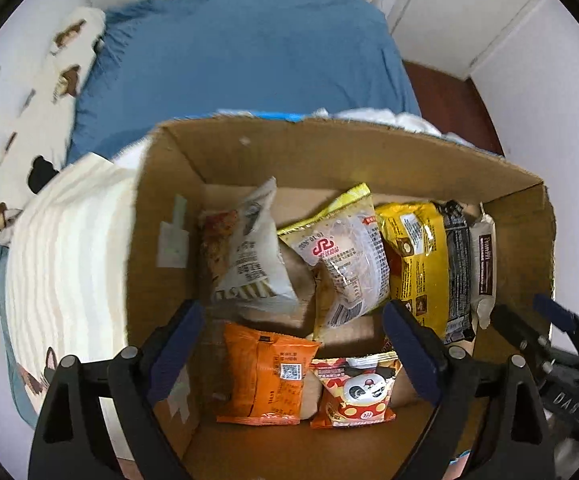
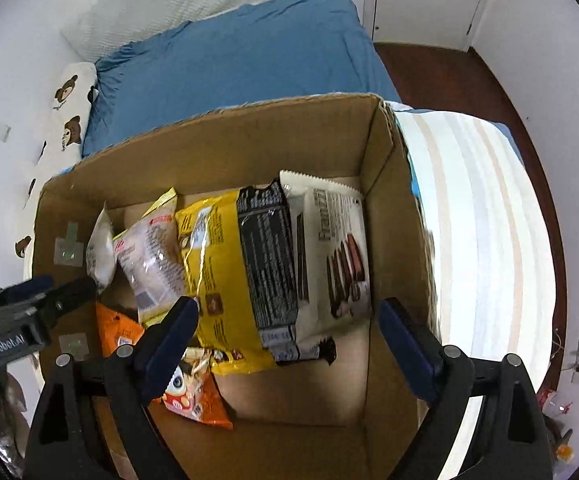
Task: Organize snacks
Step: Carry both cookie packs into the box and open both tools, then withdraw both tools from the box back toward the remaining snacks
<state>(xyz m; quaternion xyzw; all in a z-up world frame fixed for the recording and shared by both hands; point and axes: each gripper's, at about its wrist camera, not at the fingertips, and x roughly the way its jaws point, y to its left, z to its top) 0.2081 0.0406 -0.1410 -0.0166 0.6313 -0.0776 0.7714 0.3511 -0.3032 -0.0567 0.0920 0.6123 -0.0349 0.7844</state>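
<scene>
An open cardboard box [image 1: 161, 216] [image 2: 393, 216] holds several snack packs. In the left wrist view: a white pack [image 1: 249, 252], a clear pack with yellow trim [image 1: 345, 260], a yellow-and-black bag [image 1: 429, 264], a white biscuit pack [image 1: 485, 264], an orange pack [image 1: 269, 376] and a panda pack [image 1: 357, 392]. The right wrist view shows the yellow-and-black bag [image 2: 241, 276] and the white biscuit pack [image 2: 337, 252]. My left gripper [image 1: 293, 344] is open and empty above the orange and panda packs. My right gripper [image 2: 289, 340] is open and empty above the box's right side.
The box stands on a bed with a blue sheet [image 1: 249, 56] [image 2: 241, 52]. A striped cream pillow lies against each side of the box [image 1: 69, 264] [image 2: 481, 240]. A bear-print pillow [image 2: 69, 112] lies by the white wall. Dark wooden floor [image 2: 449, 76] shows on the right.
</scene>
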